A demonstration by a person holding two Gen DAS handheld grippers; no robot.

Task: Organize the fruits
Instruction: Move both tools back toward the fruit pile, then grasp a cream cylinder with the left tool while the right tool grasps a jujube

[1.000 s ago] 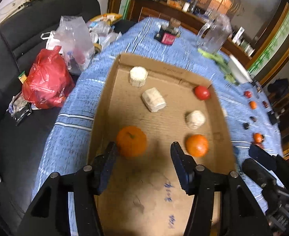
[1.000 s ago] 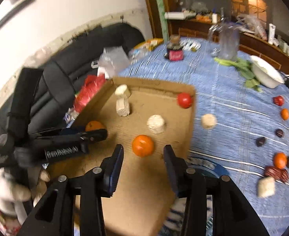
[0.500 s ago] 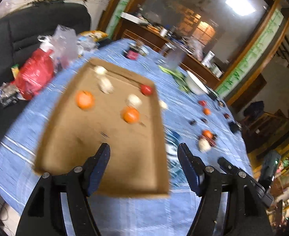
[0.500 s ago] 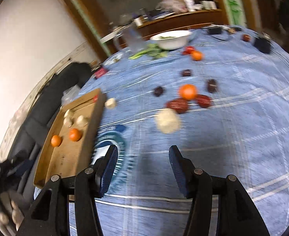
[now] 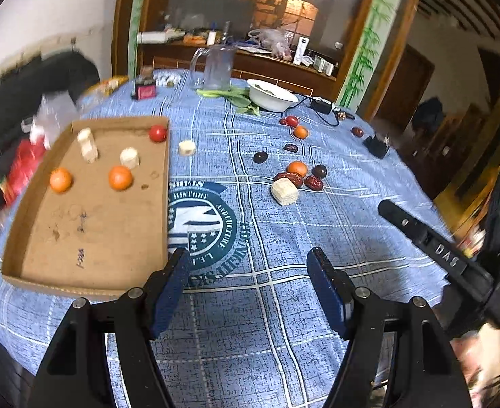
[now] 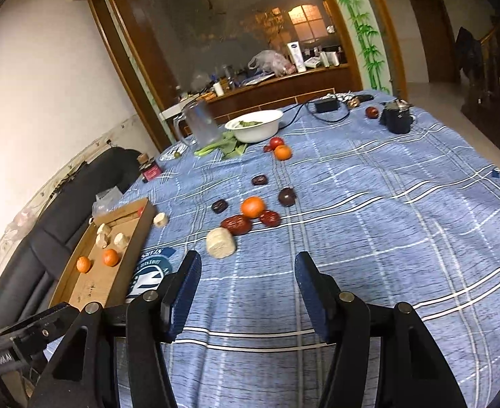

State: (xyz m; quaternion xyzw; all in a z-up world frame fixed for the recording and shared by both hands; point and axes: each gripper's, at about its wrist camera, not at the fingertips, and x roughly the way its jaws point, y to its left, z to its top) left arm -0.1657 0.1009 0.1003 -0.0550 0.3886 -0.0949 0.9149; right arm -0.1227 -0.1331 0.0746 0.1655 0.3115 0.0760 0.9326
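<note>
Blue plaid tablecloth [image 5: 335, 210] covers a round table set against a dark sofa and a wooden glazed partition. At its left edge lies a shallow brown cardboard tray [image 5: 90, 234] holding two orange tangerines [image 5: 120, 177], three pale corn pieces [image 5: 130, 157] and a red tomato [image 5: 157, 133] in the far corner. Near the table's middle, a loose tangerine [image 6: 252, 206] sits touching dark red dates [image 6: 237, 224], with a pale cut corn cob [image 6: 220, 243] just beside them. Left gripper [image 5: 250, 289] and right gripper [image 6: 246, 285] both hover above the cloth, fingers spread wide, nothing between them. A white bowl [image 6: 255, 125] stands farther back.
</note>
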